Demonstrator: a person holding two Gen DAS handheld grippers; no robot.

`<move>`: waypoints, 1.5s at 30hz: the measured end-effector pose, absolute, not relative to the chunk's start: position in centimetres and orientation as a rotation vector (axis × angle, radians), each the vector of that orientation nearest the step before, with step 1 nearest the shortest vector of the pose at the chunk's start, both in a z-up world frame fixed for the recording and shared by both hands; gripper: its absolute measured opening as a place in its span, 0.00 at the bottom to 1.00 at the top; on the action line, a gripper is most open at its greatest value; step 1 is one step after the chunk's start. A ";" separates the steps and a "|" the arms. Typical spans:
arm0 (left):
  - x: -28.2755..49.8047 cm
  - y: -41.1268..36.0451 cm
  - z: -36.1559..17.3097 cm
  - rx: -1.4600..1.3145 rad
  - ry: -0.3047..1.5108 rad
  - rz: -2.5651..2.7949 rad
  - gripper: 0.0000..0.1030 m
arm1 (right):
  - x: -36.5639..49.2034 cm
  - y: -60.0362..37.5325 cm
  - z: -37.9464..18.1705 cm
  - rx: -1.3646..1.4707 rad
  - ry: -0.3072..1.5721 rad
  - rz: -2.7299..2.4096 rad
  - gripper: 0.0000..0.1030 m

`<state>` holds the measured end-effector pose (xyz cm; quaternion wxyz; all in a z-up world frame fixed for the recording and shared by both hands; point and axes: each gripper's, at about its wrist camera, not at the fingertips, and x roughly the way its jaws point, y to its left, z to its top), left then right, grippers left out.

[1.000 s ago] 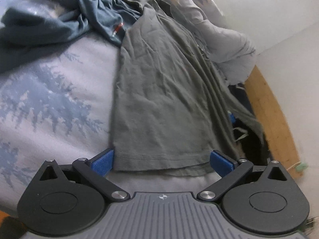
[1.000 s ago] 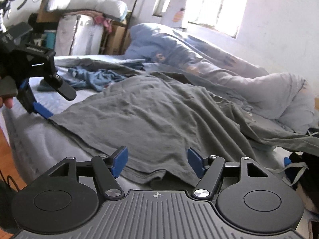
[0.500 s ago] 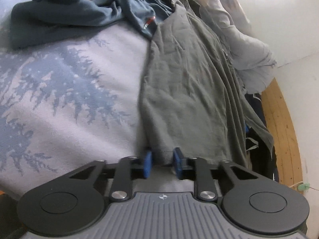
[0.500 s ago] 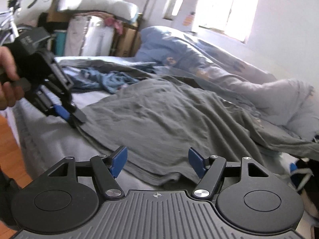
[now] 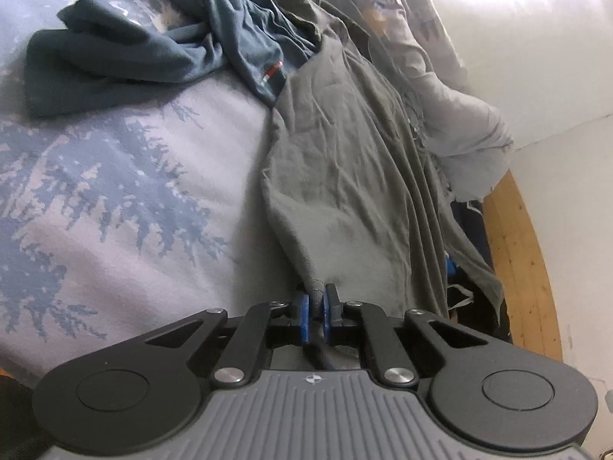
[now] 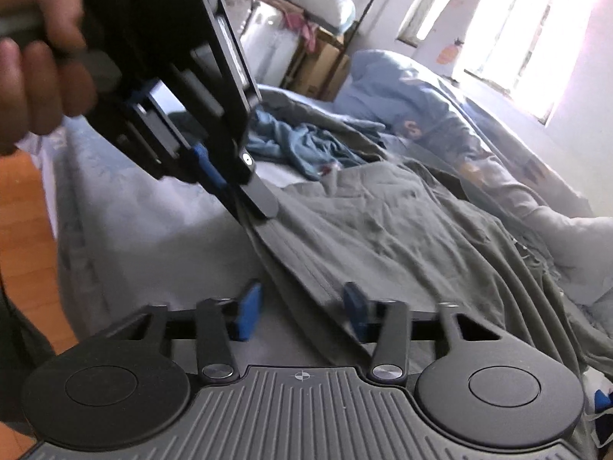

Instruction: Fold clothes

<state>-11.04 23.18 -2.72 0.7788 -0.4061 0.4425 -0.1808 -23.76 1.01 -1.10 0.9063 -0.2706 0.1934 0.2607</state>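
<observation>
Your left gripper [image 5: 314, 316] has its blue pads [image 5: 304, 316] pressed almost together, and a bunched corner of the grey shirt [image 5: 356, 176] is pinched between them. In the right wrist view you see the same grip from the side: the left gripper [image 6: 245, 207] bites the hem corner and lifts it a little off the bed, so the cloth hangs in tight pleats from the tips down to the bedsheet [image 6: 161, 230]. Your hand [image 6: 34, 57] holds this tool at the upper left of that view.

Your right gripper [image 6: 302, 308] has its fingers wide apart and holds nothing. The lower edge of the grey shirt [image 6: 383, 237] passes between the two blue pads [image 6: 354, 310], close to the right one; I cannot tell if it touches it.

The rest of the shirt lies spread and wrinkled over the bed, going away from you. Beside its far end there is a crumpled blue garment [image 5: 237, 38] on the patterned bedsheet [image 5: 115, 191]. On the other side of the shirt a pale blue duvet [image 6: 440, 115] is heaped along the wall under a bright window [image 6: 517, 27]. A wooden floor [image 5: 521, 260] shows past the bed edge.
</observation>
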 end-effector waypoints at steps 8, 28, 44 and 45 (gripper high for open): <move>-11.4 24.2 -1.7 -0.902 0.909 -0.388 0.10 | -24.5 2.7 -1.3 -0.569 0.418 0.561 0.06; -12.5 27.2 -1.6 -0.880 0.912 -0.173 0.11 | -29.9 5.7 0.9 -0.497 0.424 0.810 0.01; -12.5 26.3 3.8 -0.689 0.740 -0.009 0.74 | -22.1 -9.6 7.9 -0.164 0.369 0.436 0.63; -12.1 25.5 4.6 -0.668 0.712 -0.025 0.79 | -21.9 -10.4 8.2 -0.152 0.358 0.422 0.70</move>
